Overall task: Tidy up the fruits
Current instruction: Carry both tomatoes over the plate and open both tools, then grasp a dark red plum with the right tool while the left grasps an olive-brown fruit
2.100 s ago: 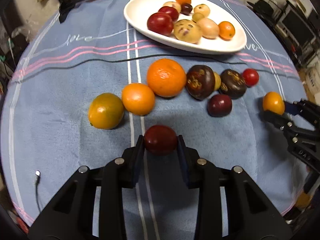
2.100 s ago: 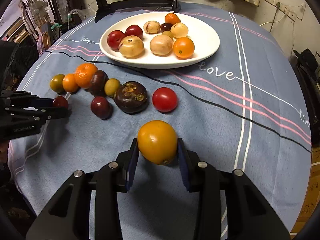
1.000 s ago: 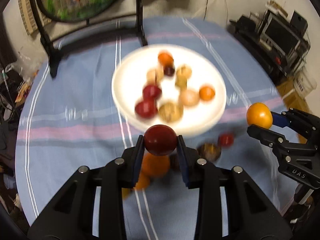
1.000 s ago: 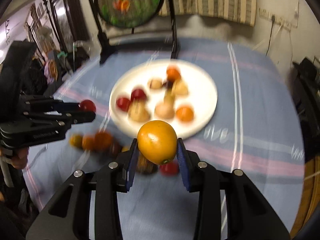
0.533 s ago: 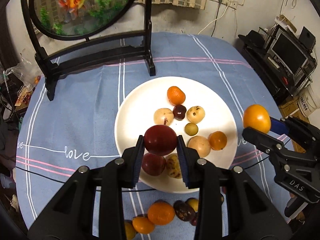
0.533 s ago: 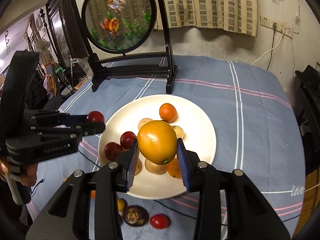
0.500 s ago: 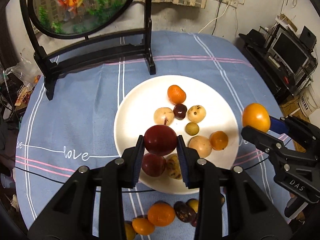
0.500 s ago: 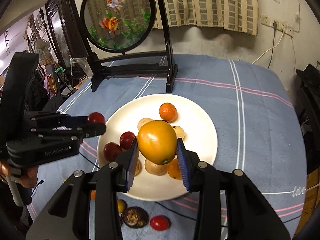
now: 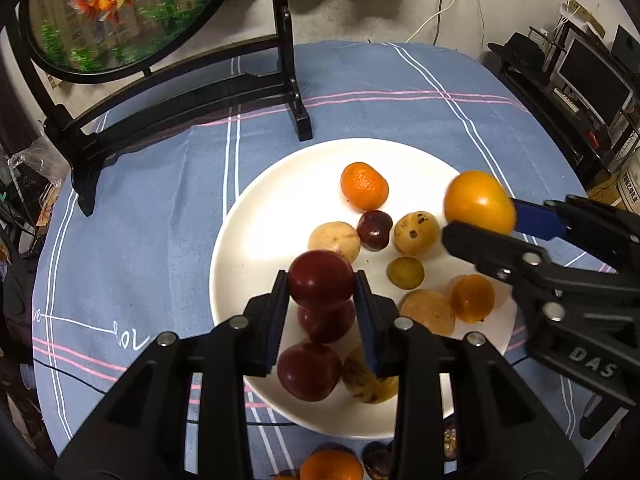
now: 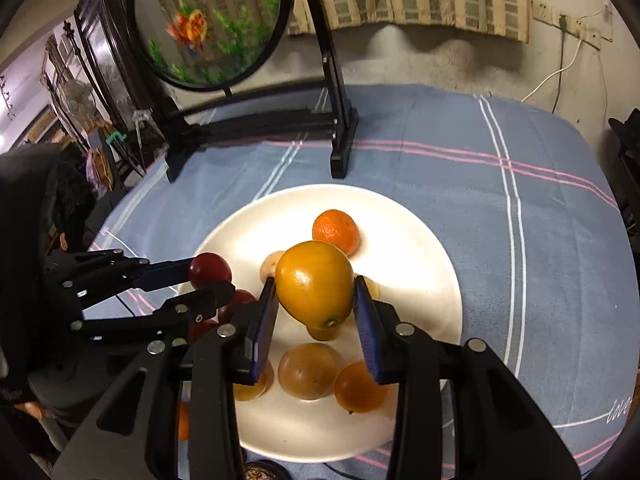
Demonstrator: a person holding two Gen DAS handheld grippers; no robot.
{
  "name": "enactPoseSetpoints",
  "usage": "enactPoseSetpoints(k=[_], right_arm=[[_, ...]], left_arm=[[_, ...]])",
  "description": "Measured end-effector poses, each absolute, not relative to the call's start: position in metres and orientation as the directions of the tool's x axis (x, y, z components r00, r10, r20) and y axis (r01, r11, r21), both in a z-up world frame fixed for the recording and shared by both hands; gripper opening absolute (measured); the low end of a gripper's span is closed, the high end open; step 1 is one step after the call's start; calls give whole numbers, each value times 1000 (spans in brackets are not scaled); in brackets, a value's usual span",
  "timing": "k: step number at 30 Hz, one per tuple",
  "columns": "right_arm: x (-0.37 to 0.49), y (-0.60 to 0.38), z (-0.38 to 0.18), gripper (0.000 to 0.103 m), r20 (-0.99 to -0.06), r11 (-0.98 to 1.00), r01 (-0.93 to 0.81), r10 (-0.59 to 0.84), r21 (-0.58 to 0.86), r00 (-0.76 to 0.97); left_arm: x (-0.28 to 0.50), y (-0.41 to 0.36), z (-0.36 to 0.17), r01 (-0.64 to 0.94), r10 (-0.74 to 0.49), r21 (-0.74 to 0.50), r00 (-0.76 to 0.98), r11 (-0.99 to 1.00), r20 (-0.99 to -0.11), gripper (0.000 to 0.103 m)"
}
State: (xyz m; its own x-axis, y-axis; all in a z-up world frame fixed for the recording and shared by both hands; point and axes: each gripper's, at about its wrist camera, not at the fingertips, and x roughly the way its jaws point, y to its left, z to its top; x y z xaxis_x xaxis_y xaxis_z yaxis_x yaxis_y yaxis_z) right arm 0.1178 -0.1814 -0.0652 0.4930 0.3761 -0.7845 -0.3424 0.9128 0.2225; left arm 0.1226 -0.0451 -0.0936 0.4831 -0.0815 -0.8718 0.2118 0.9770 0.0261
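Note:
My left gripper (image 9: pixel 322 284) is shut on a dark red round fruit (image 9: pixel 321 279) and hangs over the near left part of the white plate (image 9: pixel 256 240). My right gripper (image 10: pixel 314 300) is shut on a yellow-orange fruit (image 10: pixel 314 280) above the plate's (image 10: pixel 424 248) middle; it enters the left wrist view from the right with that fruit (image 9: pixel 479 202). On the plate lie a mandarin (image 9: pixel 364 186), several tan, red and orange fruits and a small dark one (image 9: pixel 374 229).
A black stand with a round goldfish panel (image 9: pixel 112 12) stands behind the plate. More fruit, among them an orange (image 9: pixel 331 465), lies on the blue striped cloth (image 9: pixel 140 208) near the plate's front rim. A thin black cable crosses the cloth there.
Both grippers have carried their fruits from the cloth forward to above the plate, and the plate now looks nearer and larger. Neither grip has altered.

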Motion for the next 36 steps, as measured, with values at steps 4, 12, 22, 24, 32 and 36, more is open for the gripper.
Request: enactPoseSetpoints(k=[4, 12, 22, 24, 32, 36], right_arm=[[128, -176, -77, 40, -822, 918, -333, 355, 215, 446], [122, -187, -55, 69, -771, 924, -304, 365, 232, 522], [74, -213, -23, 69, -752, 936, -284, 339, 209, 566], [59, -216, -17, 69, -744, 934, -291, 343, 207, 574], [-43, -202, -42, 69, -778, 920, -362, 337, 152, 530], [-81, -177, -77, 69, -824, 900, -410, 343, 150, 451]], left_arm=[[125, -48, -100, 220, -72, 40, 477, 975, -876, 33], [123, -44, -97, 211, -76, 35, 495, 977, -866, 56], [97, -24, -54, 197, -99, 16, 559, 980, -824, 56], [88, -11, -45, 184, -102, 6, 572, 983, -814, 59], [27, 55, -45, 111, -56, 9, 572, 994, -818, 62], [-8, 79, -67, 100, -46, 8, 524, 995, -851, 62]])
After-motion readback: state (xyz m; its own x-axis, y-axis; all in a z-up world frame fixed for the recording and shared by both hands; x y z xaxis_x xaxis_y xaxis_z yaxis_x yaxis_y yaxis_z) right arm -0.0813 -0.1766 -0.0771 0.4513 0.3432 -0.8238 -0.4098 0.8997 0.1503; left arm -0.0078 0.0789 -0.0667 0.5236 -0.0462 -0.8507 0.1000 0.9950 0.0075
